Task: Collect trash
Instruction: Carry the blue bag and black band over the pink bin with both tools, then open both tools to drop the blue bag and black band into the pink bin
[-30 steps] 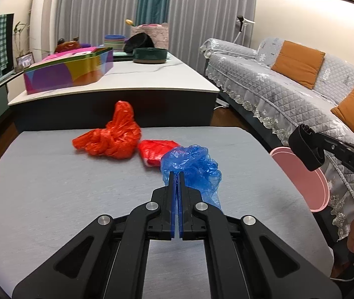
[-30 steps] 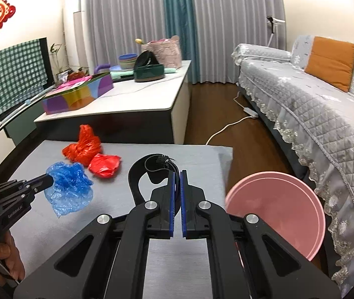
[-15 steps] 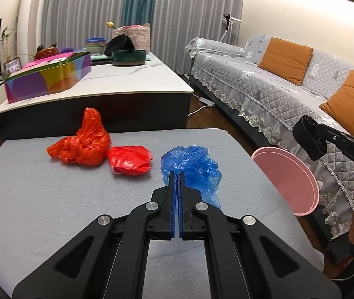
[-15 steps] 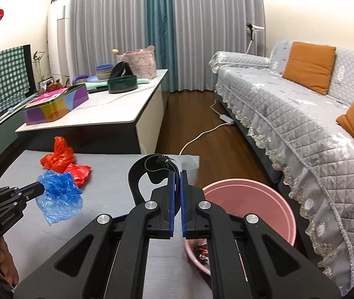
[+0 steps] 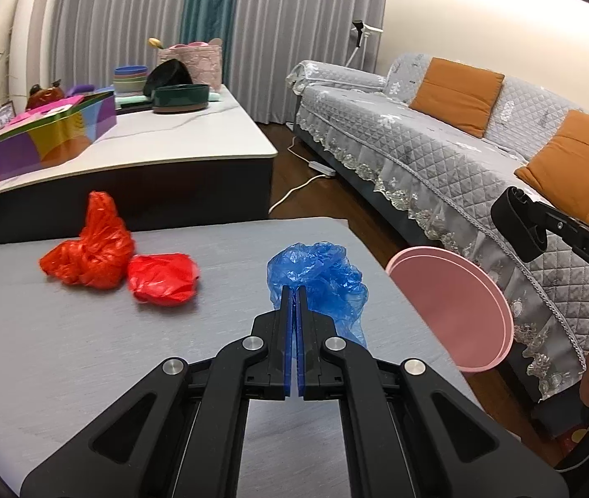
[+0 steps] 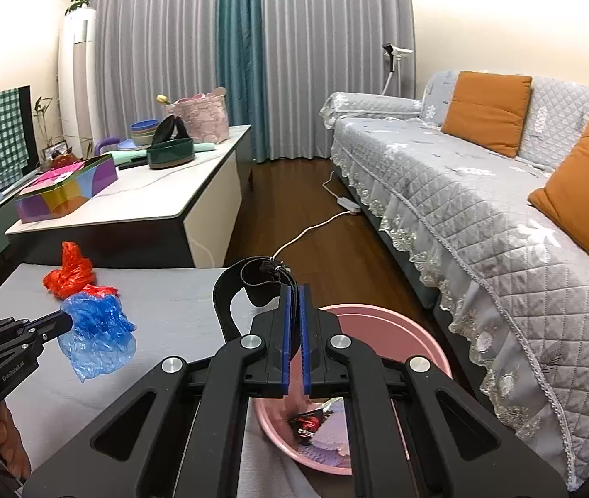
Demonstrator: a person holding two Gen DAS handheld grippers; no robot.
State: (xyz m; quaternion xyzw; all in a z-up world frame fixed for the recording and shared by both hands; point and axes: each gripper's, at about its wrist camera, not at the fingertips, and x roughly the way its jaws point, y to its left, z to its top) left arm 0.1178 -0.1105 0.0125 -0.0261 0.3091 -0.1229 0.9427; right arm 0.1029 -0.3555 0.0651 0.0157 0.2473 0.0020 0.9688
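Left hand-held gripper pinches a crumpled, translucent blue bag (hanging limp).

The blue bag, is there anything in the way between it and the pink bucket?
Nothing visible blocks it. The blue bag hangs from the left gripper over the gray table, and the pink bucket sits open just past the table's edge. The right gripper, holding a black strap, hovers above the bucket.

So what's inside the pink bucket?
In the pink bucket you can see a red-and-black wrapper and some pale purple scraps. The right hand-held gripper, shut on a black strap, covers the rest.
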